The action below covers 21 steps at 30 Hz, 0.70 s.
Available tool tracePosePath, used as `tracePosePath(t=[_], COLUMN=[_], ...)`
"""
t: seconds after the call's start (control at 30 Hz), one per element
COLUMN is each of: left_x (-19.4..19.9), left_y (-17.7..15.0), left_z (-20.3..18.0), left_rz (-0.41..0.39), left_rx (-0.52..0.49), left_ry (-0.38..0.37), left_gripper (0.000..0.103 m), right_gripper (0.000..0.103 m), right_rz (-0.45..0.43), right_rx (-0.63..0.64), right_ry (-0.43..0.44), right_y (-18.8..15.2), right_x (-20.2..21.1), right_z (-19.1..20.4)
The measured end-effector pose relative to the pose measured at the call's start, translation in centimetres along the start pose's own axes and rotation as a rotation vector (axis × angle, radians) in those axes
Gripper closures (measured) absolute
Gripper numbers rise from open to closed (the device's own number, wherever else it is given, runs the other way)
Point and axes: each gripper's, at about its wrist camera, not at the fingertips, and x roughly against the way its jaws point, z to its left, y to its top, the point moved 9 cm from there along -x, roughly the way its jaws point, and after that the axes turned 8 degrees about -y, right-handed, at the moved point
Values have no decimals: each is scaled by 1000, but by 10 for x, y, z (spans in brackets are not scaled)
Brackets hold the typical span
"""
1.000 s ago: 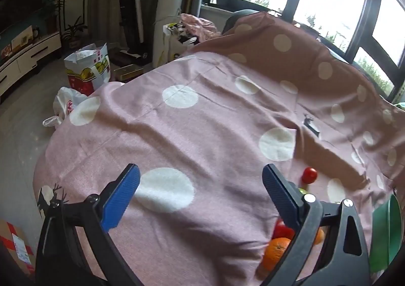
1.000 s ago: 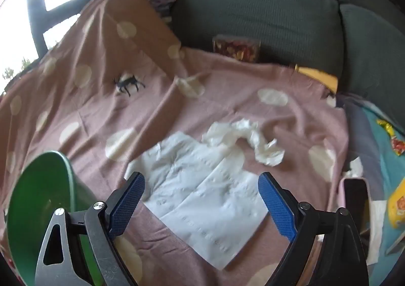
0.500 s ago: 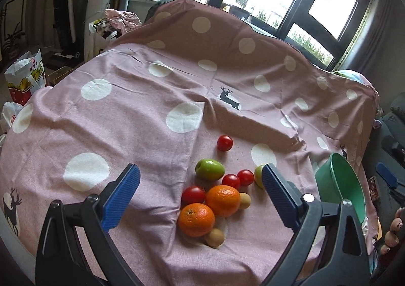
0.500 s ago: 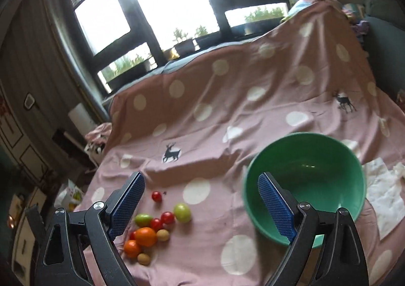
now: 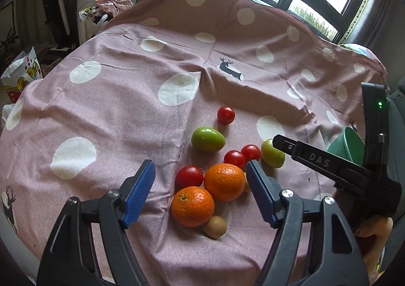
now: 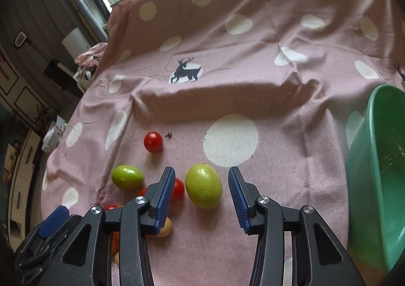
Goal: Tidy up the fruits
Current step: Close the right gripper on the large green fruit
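A pile of fruit lies on the pink dotted cloth [image 5: 126,113]: two oranges [image 5: 224,181], several red tomatoes [image 5: 189,176], two green tomatoes [image 5: 207,139] and small brown fruits [image 5: 215,226]. My left gripper [image 5: 200,168] hovers over the pile with its jaws closing; the oranges and a red tomato show between its fingers, untouched. My right gripper [image 6: 201,172] straddles the right green tomato [image 6: 203,189], its jaws closing with gaps on both sides. The left wrist view shows the right gripper [image 5: 278,143] from the side. A green bowl [image 6: 379,172] stands to the right.
A raised fold in the cloth [image 6: 215,98] crosses behind the fruit. One red tomato [image 6: 153,141] lies apart at the back. Bags [image 5: 20,75] and clutter stand on the floor at left. A hand [image 5: 372,227] holds the right gripper. Windows run along the back.
Both views swung onto the fruit pile. The right gripper swept from the white tissue past the bowl to the green tomato. Both pairs of jaws now stand narrower.
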Motion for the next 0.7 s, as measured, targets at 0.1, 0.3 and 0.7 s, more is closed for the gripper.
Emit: tracePosePath(t=[0.1,0.3,0.7], left_x=[-5,-9,-15], left_y=[-4,-7,-8], left_z=[-3,-8,-14], left_rz=[22,35,55], left_rx=[-7,-35,-43], left_ry=[-2,16,19], left_gripper=[31,31,31], right_gripper=[57,57,65], right_rz=[26,79,132], right_rx=[17,-3,-57], right_ry=[-29,-27,23], right_y=[-4,-13,-42], right_x=[-12,-28,8], right_z=[-1,-7,-15])
